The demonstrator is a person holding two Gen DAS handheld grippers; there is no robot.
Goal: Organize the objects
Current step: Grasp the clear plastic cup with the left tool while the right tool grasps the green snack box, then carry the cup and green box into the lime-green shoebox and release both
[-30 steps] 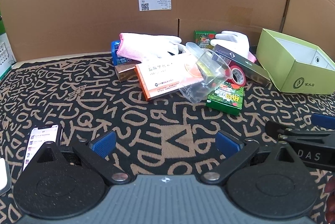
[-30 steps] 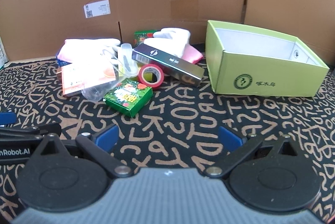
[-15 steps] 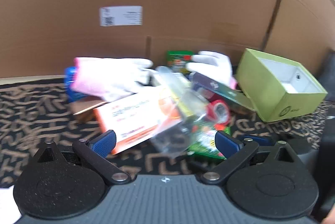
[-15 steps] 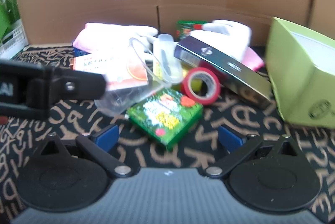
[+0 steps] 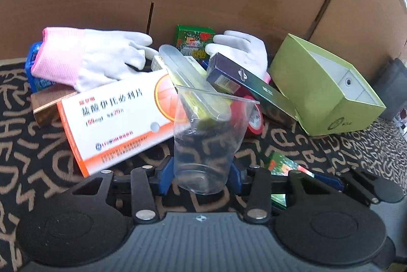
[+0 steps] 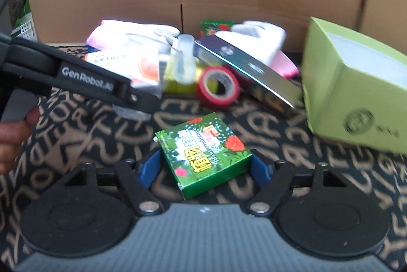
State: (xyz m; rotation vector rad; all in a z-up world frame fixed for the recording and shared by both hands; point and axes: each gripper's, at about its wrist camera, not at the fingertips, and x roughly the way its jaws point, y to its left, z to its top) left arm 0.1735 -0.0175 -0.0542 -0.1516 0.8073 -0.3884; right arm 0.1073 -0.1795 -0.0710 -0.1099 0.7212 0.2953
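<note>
The left gripper (image 5: 202,174) has its jaws closed in on the base of a clear thin plastic cup (image 5: 207,137), which lies on its side at the front of the pile. The cup looks very light and bendy, so a hard squeeze could crush it or make it pop out. It may be slippery too. The round bottom, where the blue pads touch, looks like the stiffest place to hold.

The right gripper (image 6: 206,167) has its jaws wide, one on each side of a small green cardboard box with red flowers (image 6: 203,153) on the patterned surface (image 6: 84,142). I think there is still a small gap on both sides, so it is not held yet. The box looks light and stiff, with flat sides that are easy to pinch.

A tall lime-green open box (image 5: 328,91) sits well to the right, and things could go in there.

The right view is blurry. The cup is see-through, so its edges are hard to find. A red tape roll (image 6: 218,86) is half hidden behind it in the left view
</note>
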